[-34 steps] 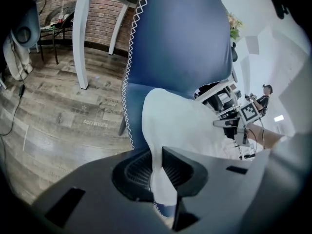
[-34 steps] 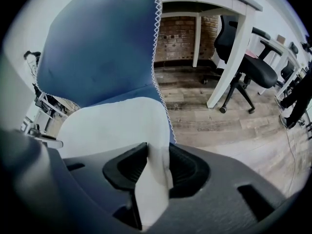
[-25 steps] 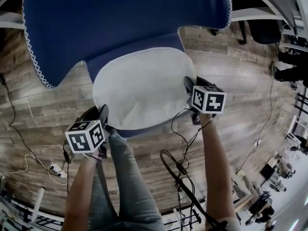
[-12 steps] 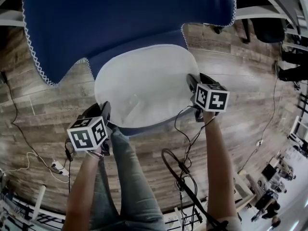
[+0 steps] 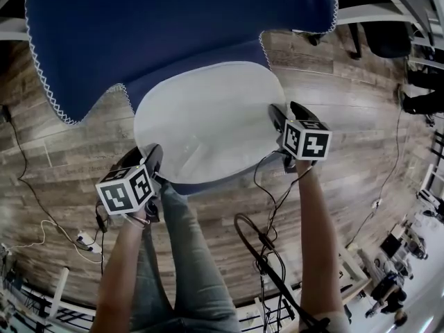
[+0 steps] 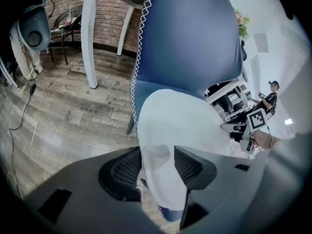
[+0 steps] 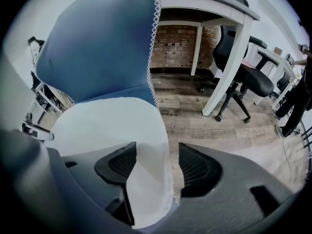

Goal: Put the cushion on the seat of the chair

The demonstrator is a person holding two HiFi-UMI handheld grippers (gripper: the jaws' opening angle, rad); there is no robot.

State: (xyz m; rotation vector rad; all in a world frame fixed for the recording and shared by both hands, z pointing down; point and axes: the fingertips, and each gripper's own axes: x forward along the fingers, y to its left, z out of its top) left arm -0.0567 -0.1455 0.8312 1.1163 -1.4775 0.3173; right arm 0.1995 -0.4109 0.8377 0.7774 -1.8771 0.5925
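A white cushion (image 5: 208,120) lies flat on the seat of the blue chair (image 5: 180,33), under its tall backrest. My left gripper (image 5: 149,159) is at the cushion's near left edge. Its jaws are opening, and the cushion's rim (image 6: 165,145) lies loose between the pads. My right gripper (image 5: 288,113) is at the cushion's right edge, also opening. In the right gripper view (image 7: 153,165) the cushion's edge (image 7: 146,179) leans on the left pad, with bare floor showing before the right pad.
The person's leg (image 5: 180,255) stands just in front of the seat. Cables (image 5: 263,241) and a power strip (image 5: 87,240) lie on the wood floor. A white desk leg (image 7: 222,67) and a black office chair (image 7: 243,77) stand beyond the blue chair.
Both grippers' jaws have spread apart at the cushion's edges. The cushion stays on the seat and the hands have hardly moved.
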